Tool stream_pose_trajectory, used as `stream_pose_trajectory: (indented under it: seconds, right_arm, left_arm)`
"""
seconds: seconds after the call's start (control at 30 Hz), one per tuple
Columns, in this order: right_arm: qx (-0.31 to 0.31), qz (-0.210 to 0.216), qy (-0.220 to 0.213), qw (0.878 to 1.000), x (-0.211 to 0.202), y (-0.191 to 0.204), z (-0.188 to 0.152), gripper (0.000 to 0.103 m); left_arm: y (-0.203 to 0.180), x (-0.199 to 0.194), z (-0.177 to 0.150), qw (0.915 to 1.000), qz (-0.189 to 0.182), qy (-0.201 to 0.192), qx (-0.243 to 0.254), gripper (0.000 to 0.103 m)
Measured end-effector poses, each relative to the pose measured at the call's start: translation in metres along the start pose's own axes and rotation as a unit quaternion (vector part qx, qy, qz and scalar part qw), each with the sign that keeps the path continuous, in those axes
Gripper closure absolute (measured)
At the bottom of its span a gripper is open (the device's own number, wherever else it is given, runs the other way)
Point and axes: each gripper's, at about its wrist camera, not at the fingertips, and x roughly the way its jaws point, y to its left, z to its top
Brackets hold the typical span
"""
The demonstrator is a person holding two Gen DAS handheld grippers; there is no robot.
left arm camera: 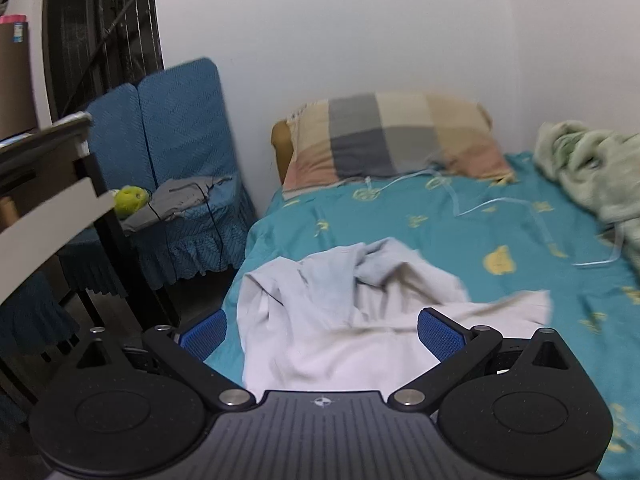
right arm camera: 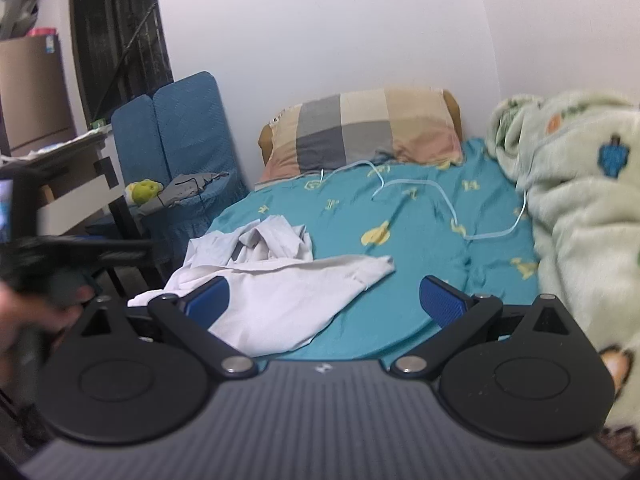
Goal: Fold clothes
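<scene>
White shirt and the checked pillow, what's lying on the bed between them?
Mostly bare teal sheet, with a thin pale cord looping across it below the checked pillow. The right wrist view shows this best; nothing else lies before the white shirt.

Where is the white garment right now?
The white garment lies crumpled on the teal bed sheet near the bed's left edge, beside the blue chair.

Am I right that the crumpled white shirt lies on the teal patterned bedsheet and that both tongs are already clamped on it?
Not quite: the crumpled white shirt does lie on the teal patterned bedsheet, but the left tongs and right tongs are both open, gripping nothing, as each wrist view shows.
</scene>
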Motion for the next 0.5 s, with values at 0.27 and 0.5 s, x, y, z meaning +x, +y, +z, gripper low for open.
stream_pose_trajectory:
  seconds: [0.27,0.5]
  right_arm:
    - [0.007,0.001,0.017,1.0,0.044,-0.012,0.0,0.0]
    - [0.048,0.006,0.044,0.998,0.073,-0.031,-0.006,0.0]
  left_arm:
    - [0.004,0.16,0.026,0.9986,-0.015,0.05,-0.011,0.012]
    - [-0.009,0.234,0.031,0.9953,-0.046,0.077,0.037,0.078]
